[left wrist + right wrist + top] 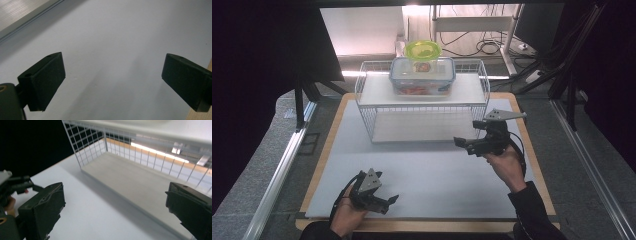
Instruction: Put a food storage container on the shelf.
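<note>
In the high view, the right gripper (pixel 460 143) sits in the right middle of the frame, just in front of the wire rack (pixel 367 120). A hand (pixel 504 162) holds it from below. In the right gripper view its two black jaws stand far apart, with nothing between them. They point at the low shelf of the wire rack (pixel 140 182), which fills the middle of that frame. Far off at the left edge of that view is the other gripper in its hand.

The left gripper (pixel 391 201) is in the lower left of the high view, low over the white mat (pixel 437 170). In the left gripper view its jaws are wide open too, and they hold nothing. Under them is just the white mat (pixel 112 37).

The wire rack stands at the back of the mat, in the upper middle of the high view. On its top shelf sits a clear box (pixel 422 76) with a blue-edged lid and something orange inside. A green bowl (pixel 423 50) sits just behind the box. The mat lies on a wooden board (pixel 326 150).
</note>
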Available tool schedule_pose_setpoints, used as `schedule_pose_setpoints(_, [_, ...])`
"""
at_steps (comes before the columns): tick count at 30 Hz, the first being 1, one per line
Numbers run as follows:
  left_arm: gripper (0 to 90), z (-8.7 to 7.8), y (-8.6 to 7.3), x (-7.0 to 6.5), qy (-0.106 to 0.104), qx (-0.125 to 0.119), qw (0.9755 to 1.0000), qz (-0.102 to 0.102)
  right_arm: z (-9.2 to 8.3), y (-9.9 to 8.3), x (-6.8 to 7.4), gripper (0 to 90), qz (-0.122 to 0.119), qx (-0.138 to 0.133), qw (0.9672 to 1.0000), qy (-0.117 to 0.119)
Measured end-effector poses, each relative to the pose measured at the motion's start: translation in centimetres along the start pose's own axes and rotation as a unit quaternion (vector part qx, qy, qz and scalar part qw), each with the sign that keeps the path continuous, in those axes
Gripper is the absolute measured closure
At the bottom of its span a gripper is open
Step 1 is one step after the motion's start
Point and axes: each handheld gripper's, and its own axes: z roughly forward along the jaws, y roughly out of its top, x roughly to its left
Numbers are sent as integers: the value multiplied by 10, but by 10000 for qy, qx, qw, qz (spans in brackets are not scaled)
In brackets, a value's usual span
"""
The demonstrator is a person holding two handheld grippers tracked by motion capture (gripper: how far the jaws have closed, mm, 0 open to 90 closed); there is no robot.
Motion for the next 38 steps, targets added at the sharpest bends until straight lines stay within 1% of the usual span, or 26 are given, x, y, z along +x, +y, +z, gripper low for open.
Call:
schedule_pose_setpoints(3, [44,0,0,0,-5,1,10000,-3,-1,-16,0,20,-28,14,10000,-53])
schedule_pose_setpoints(4, [43,0,0,0,3,3,10000,9,-2,-21,1,24,-63,17,9999,-79])
schedule_pose_setpoints(7, [40,1,-1,0,8,-2,10000,22,-5,-35,4,34,-260,-27,9993,-258])
schedule_pose_setpoints(9, [39,1,-1,0,10,-9,10000,26,-7,-42,6,34,-320,-27,9990,-315])
schedule_pose_setpoints(11, [37,1,-1,1,9,-11,10000,27,-9,-50,8,34,-330,-5,9990,-314])
schedule_pose_setpoints(14, [34,2,-1,1,10,-7,10000,39,-9,-62,9,32,-330,114,9988,-353])
schedule_pose_setpoints(18, [26,3,-2,0,-1,35,9999,97,-7,-79,8,18,-230,262,9988,-353])
schedule_pose_setpoints(21, [21,4,-3,-1,20,46,9999,128,-5,-91,8,6,-246,388,9978,-471])
schedule_pose_setpoints(24, [20,5,-3,0,9,78,9999,112,-2,-101,9,0,-290,537,9967,-540])
schedule_pose_setpoints(27, [17,6,-4,1,-2,132,9998,113,1,-110,13,0,-423,730,9945,-615])
schedule_pose_setpoints(29, [14,7,-5,1,8,185,9998,122,4,-116,15,0,-499,861,9932,-603])
schedule_pose_setpoints(31, [12,8,-5,1,5,221,9997,118,6,-122,16,0,-561,969,9916,-642])
schedule_pose_setpoints(34, [9,9,-6,1,17,232,9996,128,10,-131,17,0,-568,1175,9895,-618])
schedule_pose_setpoints(38, [9,9,-5,1,28,231,9996,141,12,-136,18,0,-619,1340,9873,-582])
